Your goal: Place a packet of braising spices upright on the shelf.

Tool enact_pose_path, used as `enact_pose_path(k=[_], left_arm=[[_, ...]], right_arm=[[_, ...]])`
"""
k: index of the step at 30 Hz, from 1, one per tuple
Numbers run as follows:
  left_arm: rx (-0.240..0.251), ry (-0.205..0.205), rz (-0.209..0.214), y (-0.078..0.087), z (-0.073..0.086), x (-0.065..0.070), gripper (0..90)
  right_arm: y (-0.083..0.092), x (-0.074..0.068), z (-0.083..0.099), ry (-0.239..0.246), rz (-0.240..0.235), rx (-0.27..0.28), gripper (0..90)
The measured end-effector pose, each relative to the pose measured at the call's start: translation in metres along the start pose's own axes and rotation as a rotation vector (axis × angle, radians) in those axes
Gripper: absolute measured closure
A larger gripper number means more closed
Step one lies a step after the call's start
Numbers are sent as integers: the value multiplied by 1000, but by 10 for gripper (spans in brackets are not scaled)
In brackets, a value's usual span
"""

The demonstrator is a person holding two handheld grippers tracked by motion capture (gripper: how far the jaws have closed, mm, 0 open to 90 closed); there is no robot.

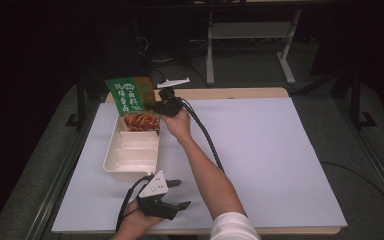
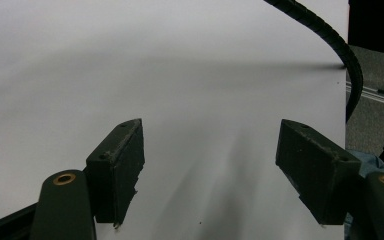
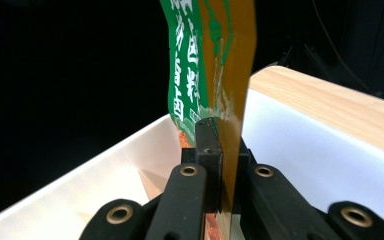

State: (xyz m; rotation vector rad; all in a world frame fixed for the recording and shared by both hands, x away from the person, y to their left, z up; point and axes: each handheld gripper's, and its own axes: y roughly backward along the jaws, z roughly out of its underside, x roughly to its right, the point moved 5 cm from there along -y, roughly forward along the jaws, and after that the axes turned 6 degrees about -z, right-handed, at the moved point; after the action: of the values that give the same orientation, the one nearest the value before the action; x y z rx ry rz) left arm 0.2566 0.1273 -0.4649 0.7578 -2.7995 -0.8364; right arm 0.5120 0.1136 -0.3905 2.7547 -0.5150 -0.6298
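Observation:
A green and orange food packet (image 1: 131,95) with white lettering stands upright over the far compartment of a white divided tray (image 1: 111,150). My right gripper (image 1: 156,106) is shut on the packet's right edge; in the right gripper view the packet (image 3: 215,60) rises from between the closed jaws at my right gripper (image 3: 225,150). The packet's lower red part (image 1: 141,121) sits in that far compartment. My left gripper (image 1: 179,194) hovers near the table's front edge, jaws wide apart, with nothing between them; my left gripper (image 2: 210,165) looks at bare white table.
The white table cover (image 1: 270,150) spreads wide to the right of the tray. A wooden table edge (image 1: 230,93) runs along the back. The right gripper's black cable (image 1: 207,140) trails over the forearm. Table legs (image 1: 285,60) and dark floor lie beyond.

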Motion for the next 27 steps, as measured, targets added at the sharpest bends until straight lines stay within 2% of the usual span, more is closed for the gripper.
enact_pose_path(k=[1, 5, 8, 9, 11, 13, 20, 27], left_arm=[[0, 1, 0, 0, 0, 0, 267], [-1, 1, 4, -1, 0, 1, 267], [-3, -1, 5, -2, 0, 2, 267], [-4, 1, 6, -2, 0, 2, 267], [-2, 6, 15, -2, 0, 3, 267], [-2, 5, 17, -3, 0, 3, 267], [-14, -12, 17, -6, 0, 6, 265], [-10, -1, 6, -5, 0, 3, 265]], right_arm=[[-1, -1, 0, 20, 7, -5, 894], [-1, -2, -2, 30, 6, -23, 883], [3, -2, -4, 52, 28, -41, 799], [6, -1, -5, 51, 28, -40, 758], [12, -2, -7, 40, 15, -49, 733], [17, -3, -7, 51, 19, -67, 708], [37, -2, -3, 51, 14, -82, 650], [55, -5, 1, 47, -3, -92, 616]])
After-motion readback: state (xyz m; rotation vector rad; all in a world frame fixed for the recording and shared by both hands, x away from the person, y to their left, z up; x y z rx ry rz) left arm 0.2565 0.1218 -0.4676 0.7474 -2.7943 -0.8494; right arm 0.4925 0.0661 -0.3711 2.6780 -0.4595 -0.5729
